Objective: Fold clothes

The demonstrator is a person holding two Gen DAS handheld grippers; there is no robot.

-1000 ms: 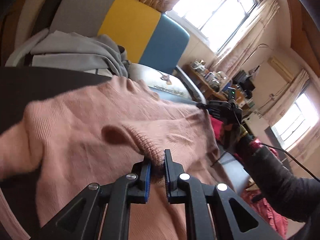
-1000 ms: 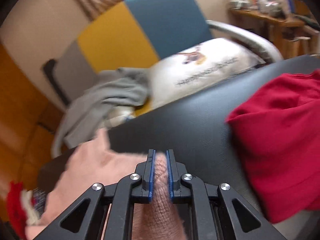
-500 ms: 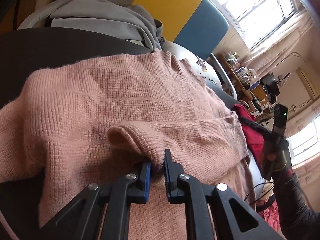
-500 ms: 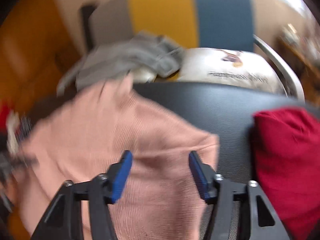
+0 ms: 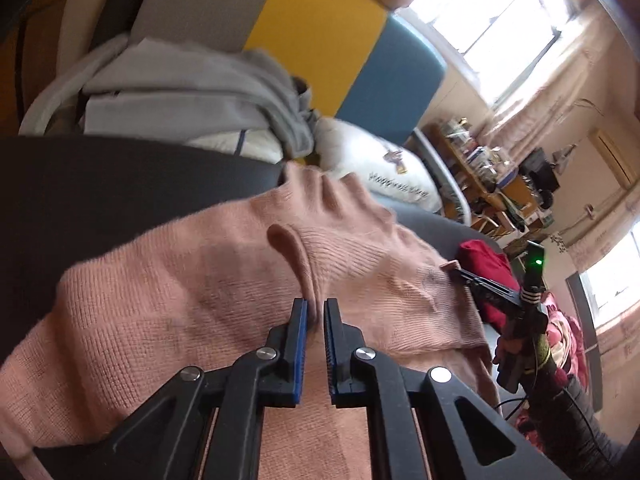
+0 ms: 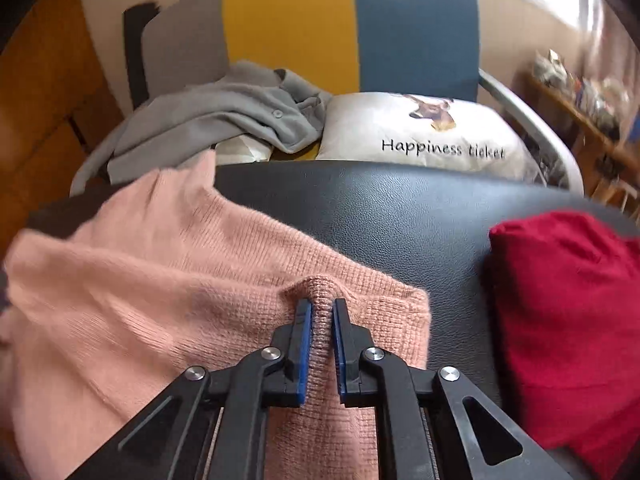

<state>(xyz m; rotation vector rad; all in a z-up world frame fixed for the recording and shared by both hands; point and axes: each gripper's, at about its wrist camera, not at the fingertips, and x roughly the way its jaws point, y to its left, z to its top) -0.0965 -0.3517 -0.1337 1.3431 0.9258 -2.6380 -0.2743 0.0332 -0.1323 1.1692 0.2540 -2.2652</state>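
A pink knit sweater (image 5: 192, 292) lies spread on the black leather table (image 5: 100, 184). My left gripper (image 5: 315, 306) is shut on a raised pinch of the sweater near its front edge. In the right wrist view the sweater (image 6: 160, 280) covers the left of the table (image 6: 400, 216), and my right gripper (image 6: 319, 308) is shut on a fold of it near its right edge. The right gripper also shows in the left wrist view (image 5: 456, 270) at the sweater's far right corner.
A red garment (image 6: 568, 312) lies on the table right of the sweater and also shows in the left wrist view (image 5: 486, 264). Behind the table stands a grey, yellow and blue chair (image 6: 352, 28) holding a grey garment (image 6: 224, 116) and a white pillow (image 6: 420, 136). Cluttered shelves (image 5: 496, 176) stand at the far right.
My right gripper opened half a second ago and has now shut again on a fold near the sweater's right edge. My left gripper has stayed shut on the sweater, which is lower and flatter.
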